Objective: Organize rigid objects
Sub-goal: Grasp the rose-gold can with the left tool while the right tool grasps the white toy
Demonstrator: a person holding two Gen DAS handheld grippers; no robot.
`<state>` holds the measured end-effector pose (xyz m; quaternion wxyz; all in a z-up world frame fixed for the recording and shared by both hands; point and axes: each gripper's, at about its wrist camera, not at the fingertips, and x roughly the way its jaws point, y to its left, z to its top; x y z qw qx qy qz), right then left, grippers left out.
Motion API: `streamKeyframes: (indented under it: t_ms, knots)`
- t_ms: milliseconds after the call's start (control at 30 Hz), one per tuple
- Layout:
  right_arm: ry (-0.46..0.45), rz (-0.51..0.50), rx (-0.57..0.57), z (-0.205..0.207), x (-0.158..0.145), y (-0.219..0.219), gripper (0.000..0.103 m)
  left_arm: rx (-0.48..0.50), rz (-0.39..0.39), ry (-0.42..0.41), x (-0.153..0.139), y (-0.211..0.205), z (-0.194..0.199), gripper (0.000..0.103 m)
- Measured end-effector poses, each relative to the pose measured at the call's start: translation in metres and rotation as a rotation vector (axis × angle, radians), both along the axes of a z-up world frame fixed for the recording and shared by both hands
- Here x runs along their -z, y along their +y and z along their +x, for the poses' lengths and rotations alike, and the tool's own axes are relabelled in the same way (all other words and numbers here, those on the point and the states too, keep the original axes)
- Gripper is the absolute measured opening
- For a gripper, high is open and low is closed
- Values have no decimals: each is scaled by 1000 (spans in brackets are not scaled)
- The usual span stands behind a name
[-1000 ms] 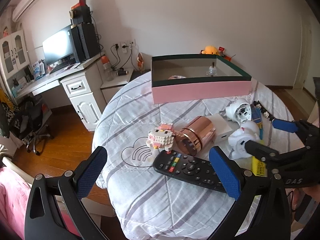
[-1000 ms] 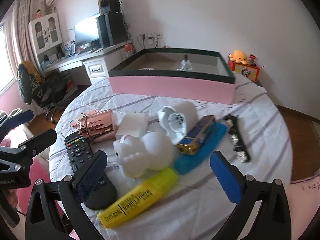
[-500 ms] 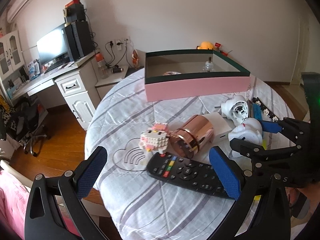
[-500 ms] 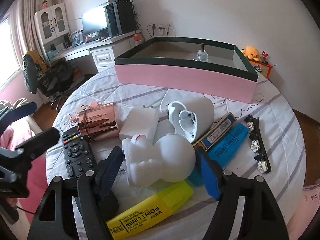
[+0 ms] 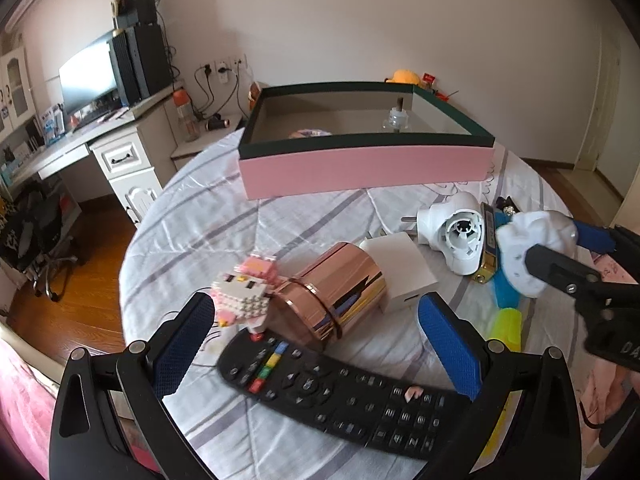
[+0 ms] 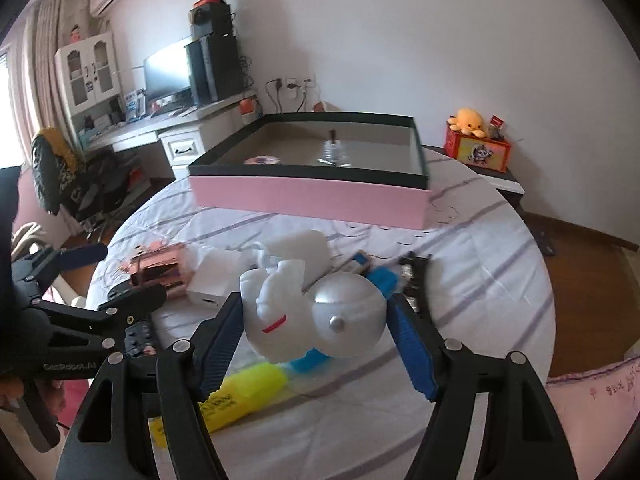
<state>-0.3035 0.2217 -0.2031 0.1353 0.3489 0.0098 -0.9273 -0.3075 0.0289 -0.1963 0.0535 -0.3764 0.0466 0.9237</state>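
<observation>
1. Two tools: my right tool [image 6: 316, 320] grips the white rabbit figure [image 6: 308, 312] above the striped round worktop [image 6: 480, 280]; my left tool [image 5: 316, 344] gapes over the remote [image 5: 340, 392].
2. Pink box [image 6: 308, 196] sits at the far edge; wood floor [image 5: 80, 280] surrounds.

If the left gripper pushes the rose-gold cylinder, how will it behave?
The rose-gold cylinder lies on its side, so it will probably roll. Its mirror-like surface looks smooth and perhaps slippery. The block figure and white charger beside it may stop it.
</observation>
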Motion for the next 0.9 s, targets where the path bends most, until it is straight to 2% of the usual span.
streamKeyframes:
  t_ms: [100, 167, 333, 433, 600, 733, 900]
  knots:
    - [-13, -7, 12, -5, 3, 9, 73, 8, -17, -11, 6, 5, -6, 100]
    - [-21, -11, 16, -6, 6, 13, 73, 18, -23, -25, 10, 7, -11, 94]
    - [-25, -23, 24, -12, 9, 17, 73, 33, -63, -22, 15, 15, -16, 90]
    - [-26, -25, 26, -13, 10, 18, 73, 42, -52, -15, 13, 15, -17, 70]
    - [-27, -20, 25, -13, 10, 16, 73, 64, -25, -17, 12, 11, -16, 70]
    - [-20, -18, 27, -11, 10, 16, 73, 76, 58, -28, 8, 5, -14, 69]
    - [-15, -10, 22, -9, 6, 13, 73, 73, 64, -11, 3, 4, -10, 69]
